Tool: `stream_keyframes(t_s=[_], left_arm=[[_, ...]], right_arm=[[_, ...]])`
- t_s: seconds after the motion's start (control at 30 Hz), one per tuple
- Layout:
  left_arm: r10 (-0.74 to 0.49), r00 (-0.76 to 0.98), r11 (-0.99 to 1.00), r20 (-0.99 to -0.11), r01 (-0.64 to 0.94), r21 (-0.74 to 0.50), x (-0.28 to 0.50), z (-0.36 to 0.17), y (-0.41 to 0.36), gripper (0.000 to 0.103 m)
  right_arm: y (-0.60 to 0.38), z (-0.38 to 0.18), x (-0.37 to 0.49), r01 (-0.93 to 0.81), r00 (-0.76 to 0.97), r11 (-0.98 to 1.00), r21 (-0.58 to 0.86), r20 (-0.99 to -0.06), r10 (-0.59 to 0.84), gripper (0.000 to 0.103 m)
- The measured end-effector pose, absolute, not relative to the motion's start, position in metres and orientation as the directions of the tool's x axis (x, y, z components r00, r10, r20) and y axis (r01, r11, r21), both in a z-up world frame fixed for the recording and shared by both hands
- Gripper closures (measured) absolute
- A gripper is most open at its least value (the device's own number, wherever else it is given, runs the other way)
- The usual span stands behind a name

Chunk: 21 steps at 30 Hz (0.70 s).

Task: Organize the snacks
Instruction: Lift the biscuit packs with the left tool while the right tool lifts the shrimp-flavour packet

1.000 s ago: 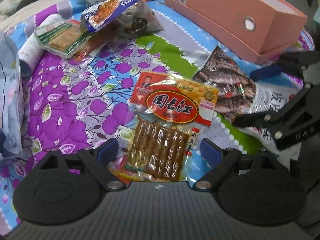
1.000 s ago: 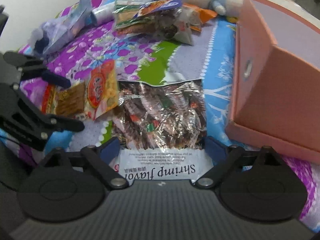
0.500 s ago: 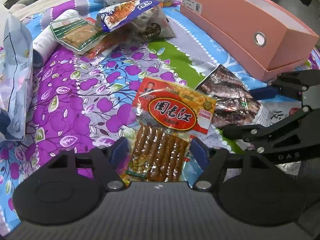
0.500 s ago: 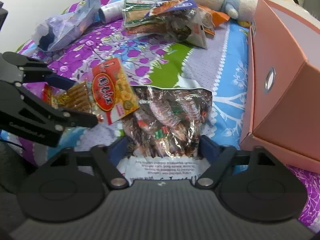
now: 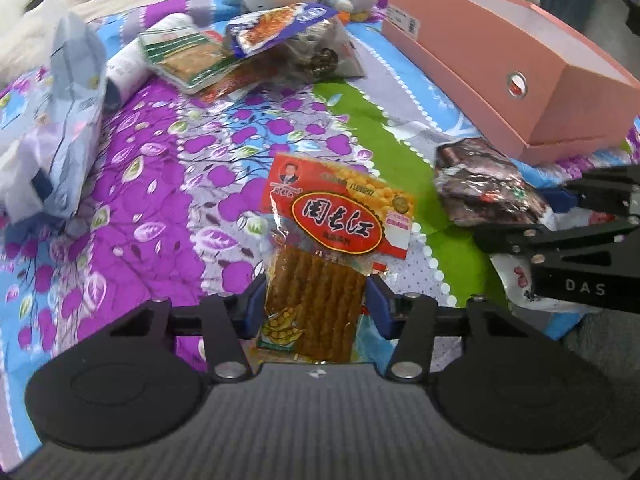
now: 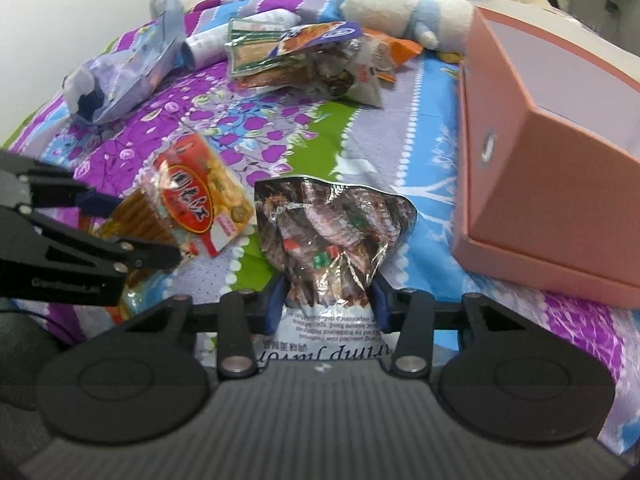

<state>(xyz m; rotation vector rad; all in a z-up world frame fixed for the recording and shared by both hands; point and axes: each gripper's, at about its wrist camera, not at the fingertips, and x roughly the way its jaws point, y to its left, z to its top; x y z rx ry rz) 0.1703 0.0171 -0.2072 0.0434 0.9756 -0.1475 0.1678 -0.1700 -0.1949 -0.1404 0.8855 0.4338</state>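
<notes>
Squeezing in from both sides, my left gripper (image 5: 314, 312) has its blue pads against the clear packet with the red and yellow label (image 5: 320, 256), and its jaws are closing on it. I can see brown sticks inside the packet. The label has big white Chinese signs in a red oval, and a small photo of a person in the top corner. There is small yellow print too, but I cannot read it.

My right gripper (image 6: 326, 300) is closing its jaws on the shiny crinkly bag with the white bottom (image 6: 332, 240). The bag bunches up between the pads. Upside-down words on the white part say something like "Shrimp flavor". The smaller lines above are too tiny to read.

Both packs are over the purple, blue and green flowered blanket (image 5: 168, 208). The two packs sit near each other, side by side.

In the left view, my right gripper's arm shows the letters "DAS".

The long pink cardboard box with a round metal ring (image 5: 516, 80) sits on the right, near the shiny bag. A white sticker is on its far end, but I cannot read it.

A pile of more snack packets (image 5: 256, 52) lies far back, just in front of a white and blue soft toy (image 6: 404, 4).
</notes>
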Motion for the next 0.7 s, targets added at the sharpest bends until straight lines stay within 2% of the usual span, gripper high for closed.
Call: stream_keyframes(t_s=[0.3,0.53,0.57,0.6,0.63,0.7], left_arm=[[-0.084,0.578,0.993,-0.812,-0.021,-0.118,0.161,-0.200,0.024,0.050],[-0.125,0.605,0.979,-0.786,-0.055,-0.197,0.163,-0.185,0.029,0.052],[-0.131,0.608,0.976,-0.783,-0.058,-0.208,0.164,-0.182,0.030,0.055],[-0.131,0.613,0.974,-0.779,-0.066,-0.216,0.165,-0.179,0.031,0.068],[-0.137,0.613,0.971,-0.778,-0.072,-0.227,0.167,-0.176,0.032,0.073],[-0.158,0.613,0.962,-0.774,-0.081,-0.261,0.172,-0.170,0.034,0.074]], right_arm=[[-0.175,-0.187,0.152,-0.356,0.591,0.931,0.084,-0.751,0.294,0.057],[-0.175,-0.176,0.148,-0.333,0.623,0.939,0.086,-0.728,0.287,0.057],[-0.175,-0.173,0.148,-0.330,0.628,0.940,0.088,-0.723,0.288,0.057],[-0.176,-0.169,0.149,-0.327,0.636,0.941,0.089,-0.716,0.289,0.057],[-0.176,-0.164,0.149,-0.325,0.645,0.941,0.089,-0.707,0.290,0.057],[-0.178,-0.155,0.151,-0.320,0.658,0.942,0.098,-0.692,0.296,0.057]])
